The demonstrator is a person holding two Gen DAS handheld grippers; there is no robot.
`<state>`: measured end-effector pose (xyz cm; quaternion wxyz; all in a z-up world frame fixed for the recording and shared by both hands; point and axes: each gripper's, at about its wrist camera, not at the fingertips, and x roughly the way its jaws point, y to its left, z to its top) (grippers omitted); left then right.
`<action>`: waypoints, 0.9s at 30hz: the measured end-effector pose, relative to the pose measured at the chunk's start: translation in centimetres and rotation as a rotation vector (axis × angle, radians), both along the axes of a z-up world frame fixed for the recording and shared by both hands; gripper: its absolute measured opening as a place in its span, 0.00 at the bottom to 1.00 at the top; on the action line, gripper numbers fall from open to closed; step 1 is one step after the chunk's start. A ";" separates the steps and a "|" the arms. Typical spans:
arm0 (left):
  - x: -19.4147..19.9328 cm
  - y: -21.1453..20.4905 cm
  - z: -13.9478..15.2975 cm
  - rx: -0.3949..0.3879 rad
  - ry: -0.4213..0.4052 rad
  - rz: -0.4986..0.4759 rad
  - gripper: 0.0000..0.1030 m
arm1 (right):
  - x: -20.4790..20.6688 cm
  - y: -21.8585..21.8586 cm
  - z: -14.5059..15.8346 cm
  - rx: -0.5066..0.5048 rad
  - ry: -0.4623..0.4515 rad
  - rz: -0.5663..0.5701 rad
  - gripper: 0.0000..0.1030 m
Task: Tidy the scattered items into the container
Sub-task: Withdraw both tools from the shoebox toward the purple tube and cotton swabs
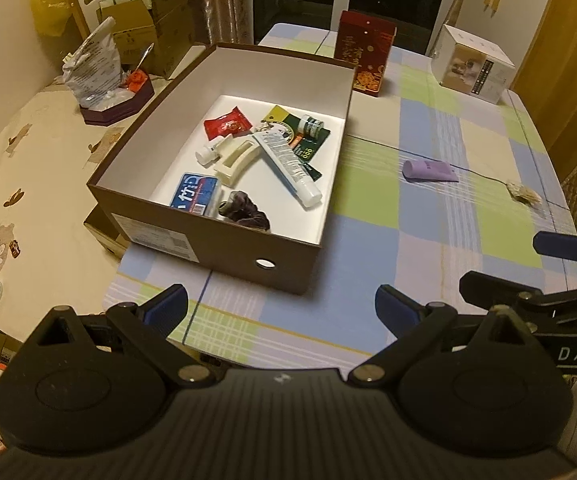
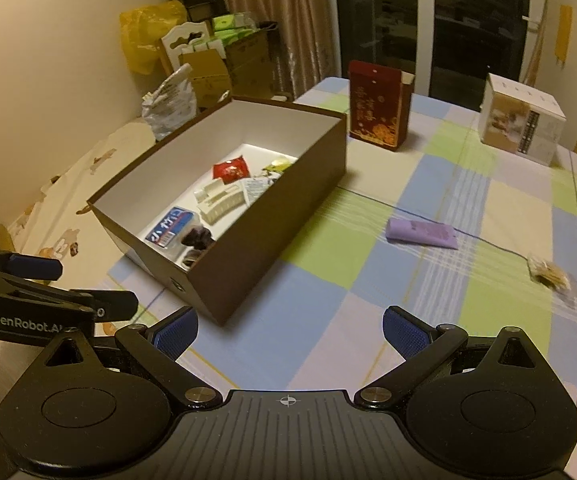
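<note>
Both tools, left (image 1: 280, 304) and right (image 2: 290, 330), hang spread and empty over the bench (image 2: 328, 320). Beyond stands the brown box (image 2: 280, 196), then the purple tube (image 2: 420, 234) and small snack packet (image 2: 550, 274) outside it. Right tool should pinch the tube across its width.

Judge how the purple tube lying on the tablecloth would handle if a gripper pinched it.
The purple tube looks like a soft squeeze tube, so it probably dents under the fingers. Its flat crimped end should keep it from rolling far. It appears small and likely light.
</note>
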<state>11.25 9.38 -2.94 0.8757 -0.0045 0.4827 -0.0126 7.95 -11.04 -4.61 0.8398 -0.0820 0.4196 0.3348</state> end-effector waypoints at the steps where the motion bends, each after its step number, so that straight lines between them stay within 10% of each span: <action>1: -0.1 -0.3 0.0 0.002 -0.002 -0.005 0.96 | 0.0 -0.3 -0.1 -0.001 0.001 -0.005 1.00; 27: 3.5 -13.2 -5.5 0.006 -0.008 -0.320 0.96 | 3.7 -13.8 -5.2 -0.058 0.080 -0.324 1.00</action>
